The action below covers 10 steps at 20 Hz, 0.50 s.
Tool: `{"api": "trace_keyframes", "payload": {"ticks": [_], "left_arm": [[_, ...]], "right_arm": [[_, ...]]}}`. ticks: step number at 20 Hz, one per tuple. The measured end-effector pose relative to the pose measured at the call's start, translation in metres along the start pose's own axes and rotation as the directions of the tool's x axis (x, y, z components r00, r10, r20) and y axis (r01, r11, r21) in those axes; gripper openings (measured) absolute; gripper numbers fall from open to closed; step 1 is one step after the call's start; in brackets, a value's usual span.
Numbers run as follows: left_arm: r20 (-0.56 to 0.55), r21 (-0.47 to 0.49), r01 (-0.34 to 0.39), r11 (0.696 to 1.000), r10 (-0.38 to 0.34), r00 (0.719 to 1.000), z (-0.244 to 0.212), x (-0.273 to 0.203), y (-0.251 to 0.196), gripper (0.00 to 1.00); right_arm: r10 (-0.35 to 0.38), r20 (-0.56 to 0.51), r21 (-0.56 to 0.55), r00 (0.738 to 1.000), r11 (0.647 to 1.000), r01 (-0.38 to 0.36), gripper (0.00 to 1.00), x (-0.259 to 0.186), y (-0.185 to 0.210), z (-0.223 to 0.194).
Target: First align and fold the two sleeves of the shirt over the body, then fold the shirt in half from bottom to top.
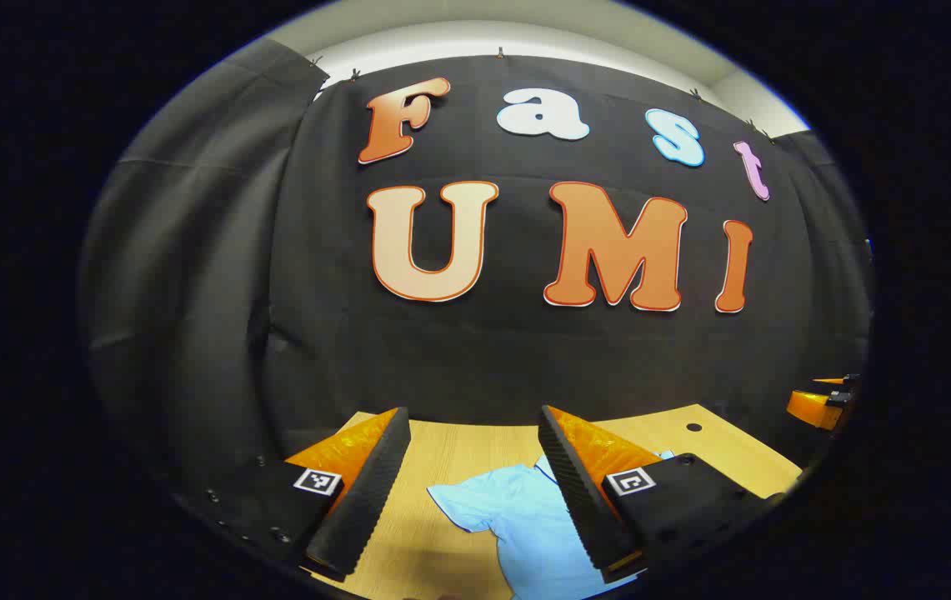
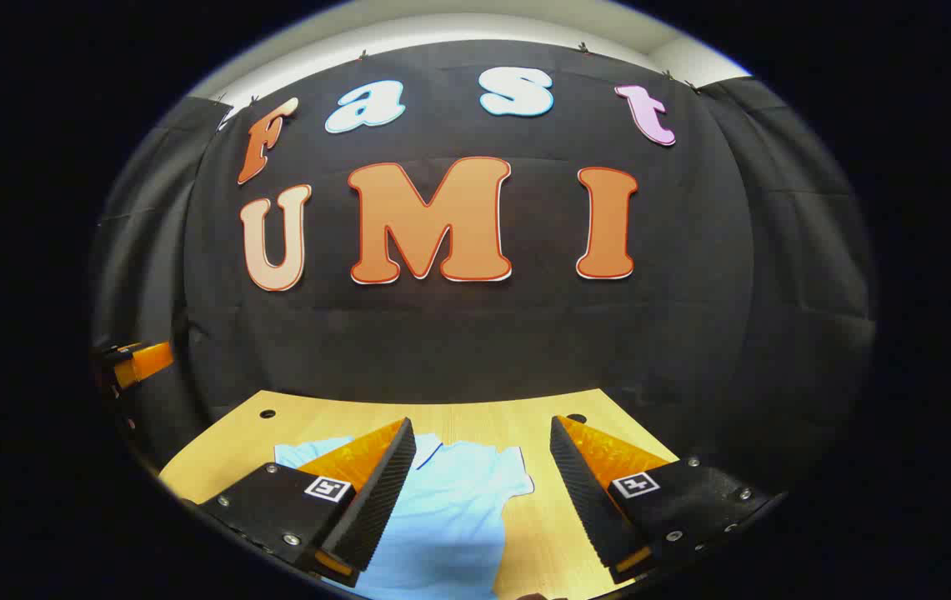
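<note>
A light blue shirt (image 1: 525, 525) lies flat on the wooden table (image 1: 458, 458), sleeves spread out to the sides. The left gripper (image 1: 471, 492) hangs above it with jaws wide apart, holding nothing; the right gripper (image 2: 483, 492) hangs likewise, spread wide and empty, over the shirt's right sleeve (image 2: 508, 479)

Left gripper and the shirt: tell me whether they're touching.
Apart. In the left gripper view, the left gripper is open and raised; the shirt lies flat on the table below.
</note>
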<state>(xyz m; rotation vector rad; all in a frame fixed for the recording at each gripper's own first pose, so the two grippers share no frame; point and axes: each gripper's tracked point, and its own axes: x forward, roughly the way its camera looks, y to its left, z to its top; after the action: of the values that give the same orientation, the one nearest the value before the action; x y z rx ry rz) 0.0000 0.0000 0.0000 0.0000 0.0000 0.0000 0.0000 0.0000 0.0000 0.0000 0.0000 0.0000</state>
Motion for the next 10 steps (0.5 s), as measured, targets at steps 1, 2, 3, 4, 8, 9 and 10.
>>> {"api": "trace_keyframes", "payload": {"ticks": [1, 2, 3, 4, 8, 9, 10], "left_arm": [[0.004, 0.001, 0.001, 1.000, -0.001, 1.000, 0.002, 0.003, 0.003, 1.00], [0.004, 0.000, 0.006, 1.000, -0.006, 1.000, 0.004, 0.005, 0.004, 1.00], [0.004, -0.001, 0.011, 1.000, -0.011, 1.000, 0.005, 0.009, 0.002, 1.00], [-0.005, -0.001, 0.020, 1.000, -0.020, 1.000, 0.006, 0.013, 0.001, 1.00], [0.024, 0.020, 0.021, 1.000, -0.021, 0.999, 0.024, 0.021, -0.004, 1.00], [0.033, 0.023, 0.021, 1.000, -0.022, 0.999, 0.026, 0.024, -0.007, 1.00], [0.035, 0.023, 0.019, 1.000, -0.020, 0.999, 0.029, 0.025, -0.008, 0.99]], "right_arm": [[-0.011, -0.003, 0.018, 1.000, 1.000, 0.011, 0.98, 0.003, 0.000, 0.003], [-0.013, -0.020, 0.039, 1.000, 0.999, 0.013, 0.98, 0.006, 0.001, 0.001], [-0.018, -0.042, 0.054, 0.999, 0.998, 0.021, 0.98, 0.009, 0.003, -0.002], [-0.019, -0.058, 0.043, 0.998, 0.999, 0.021, 0.98, 0.012, 0.005, -0.005], [-0.034, -0.048, -0.001, 0.998, 0.999, 0.034, 0.98, 0.020, -0.001, 0.004], [-0.027, -0.049, 0.004, 0.998, 1.000, 0.027, 0.98, 0.026, -0.001, 0.008], [-0.016, -0.046, 0.015, 0.999, 1.000, 0.017, 0.98, 0.029, -0.001, 0.011]]}}
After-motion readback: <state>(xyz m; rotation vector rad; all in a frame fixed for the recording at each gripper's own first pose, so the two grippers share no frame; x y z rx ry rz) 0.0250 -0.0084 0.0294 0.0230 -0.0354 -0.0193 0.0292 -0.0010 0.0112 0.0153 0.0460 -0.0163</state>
